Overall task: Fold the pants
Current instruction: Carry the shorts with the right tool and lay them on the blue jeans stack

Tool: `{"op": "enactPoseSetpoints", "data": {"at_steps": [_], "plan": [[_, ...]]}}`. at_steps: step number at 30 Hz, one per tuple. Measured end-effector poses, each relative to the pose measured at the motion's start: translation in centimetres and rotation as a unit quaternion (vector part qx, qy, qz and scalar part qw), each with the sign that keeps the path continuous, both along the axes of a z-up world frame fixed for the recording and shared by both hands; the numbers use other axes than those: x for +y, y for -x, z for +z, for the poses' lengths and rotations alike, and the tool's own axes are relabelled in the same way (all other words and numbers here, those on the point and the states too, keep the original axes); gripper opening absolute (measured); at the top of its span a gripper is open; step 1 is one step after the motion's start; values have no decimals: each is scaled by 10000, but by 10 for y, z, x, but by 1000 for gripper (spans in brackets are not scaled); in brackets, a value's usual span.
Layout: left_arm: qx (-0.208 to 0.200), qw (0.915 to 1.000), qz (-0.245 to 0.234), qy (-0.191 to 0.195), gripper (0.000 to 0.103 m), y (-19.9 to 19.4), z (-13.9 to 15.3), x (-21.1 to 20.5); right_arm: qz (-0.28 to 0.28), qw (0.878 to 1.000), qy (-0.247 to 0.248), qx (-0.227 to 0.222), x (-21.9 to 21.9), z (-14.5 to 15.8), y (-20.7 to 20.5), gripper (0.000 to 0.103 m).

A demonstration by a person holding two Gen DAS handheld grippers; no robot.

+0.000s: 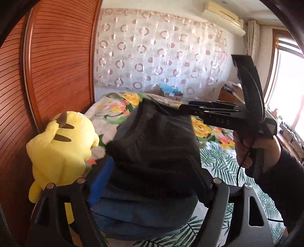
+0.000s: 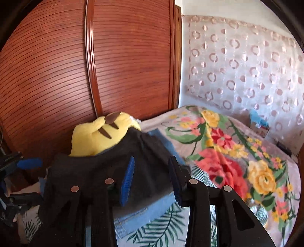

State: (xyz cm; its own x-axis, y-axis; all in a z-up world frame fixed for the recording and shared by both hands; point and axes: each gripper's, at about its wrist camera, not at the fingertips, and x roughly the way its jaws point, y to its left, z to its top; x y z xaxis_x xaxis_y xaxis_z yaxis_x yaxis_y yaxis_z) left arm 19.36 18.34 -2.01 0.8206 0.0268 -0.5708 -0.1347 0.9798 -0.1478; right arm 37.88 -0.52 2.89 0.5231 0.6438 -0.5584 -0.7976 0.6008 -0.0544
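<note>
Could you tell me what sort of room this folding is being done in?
Most likely a home bedroom: a bed under a floral blanket, a wooden wardrobe door beside it, a yellow plush toy by the dark pants, and an air conditioner high up.

Slatted wooden wardrobe (image 2: 123, 62) left, ring-patterned curtain (image 1: 161, 51) behind floral bed (image 2: 237, 152), bright window (image 1: 288, 95) right, possibly an air conditioner (image 1: 224, 17) above.

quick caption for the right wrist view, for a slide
Right gripper open over folded dark pants stacked on jeans, yellow plush behind, on a floral bedspread.
</note>
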Motion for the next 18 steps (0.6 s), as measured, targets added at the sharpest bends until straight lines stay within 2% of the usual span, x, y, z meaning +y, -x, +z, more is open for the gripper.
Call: {"op": "enactPoseSetpoints", "data": {"at_steps": [5,7,10,18], "plan": [[306,9995,-19,-27,79,-5,-15,-3,-300,9991,102,269,-1,-6,-25,38],[368,9993,10,-22,79,-5,-18,-2,-683,9969,331,228,4,-9,-37,38],[420,9991,13,-47,79,-6,-21,-4,-747,9962,147,431,1,-8,-48,38],[370,9992,36,-157,79,0,-12,-9,-860,9958,56,314,-11,2,-24,38]]}}
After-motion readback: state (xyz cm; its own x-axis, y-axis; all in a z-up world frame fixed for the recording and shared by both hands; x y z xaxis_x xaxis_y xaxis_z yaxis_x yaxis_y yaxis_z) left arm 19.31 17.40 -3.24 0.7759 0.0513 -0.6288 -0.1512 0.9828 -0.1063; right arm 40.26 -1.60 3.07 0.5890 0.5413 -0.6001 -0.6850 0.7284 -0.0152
